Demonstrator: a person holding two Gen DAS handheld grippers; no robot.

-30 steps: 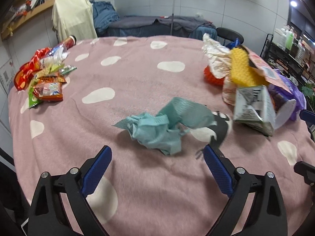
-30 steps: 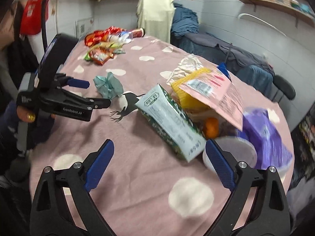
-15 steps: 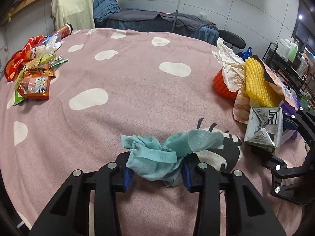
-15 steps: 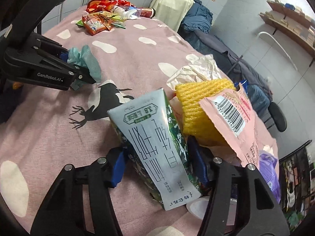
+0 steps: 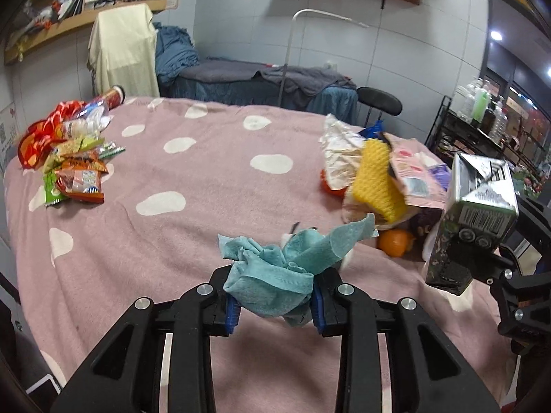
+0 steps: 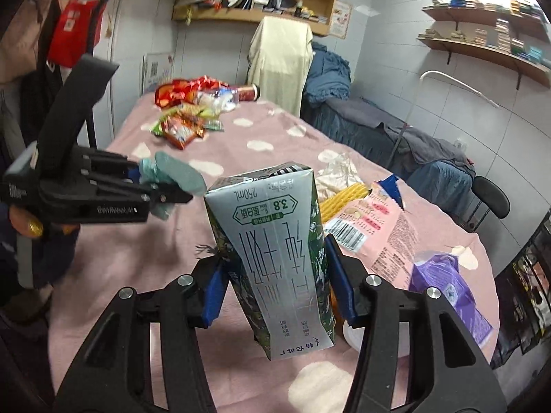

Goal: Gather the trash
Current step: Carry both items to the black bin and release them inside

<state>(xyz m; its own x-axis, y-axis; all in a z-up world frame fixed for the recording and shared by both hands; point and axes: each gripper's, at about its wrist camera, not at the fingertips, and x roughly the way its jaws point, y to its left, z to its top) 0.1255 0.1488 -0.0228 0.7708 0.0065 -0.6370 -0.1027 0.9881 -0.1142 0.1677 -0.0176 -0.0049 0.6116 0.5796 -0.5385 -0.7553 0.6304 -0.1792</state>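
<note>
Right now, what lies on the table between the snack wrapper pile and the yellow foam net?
Only bare pink spotted tablecloth separates the snack wrappers from the yellow foam net, seen in the left wrist view.

A second ago both grippers hung wide open over the table. Since then the left gripper has been closing and now pinches the crumpled teal cloth, lifted off the tablecloth. The right gripper has closed on the milk carton and raised it.
</note>
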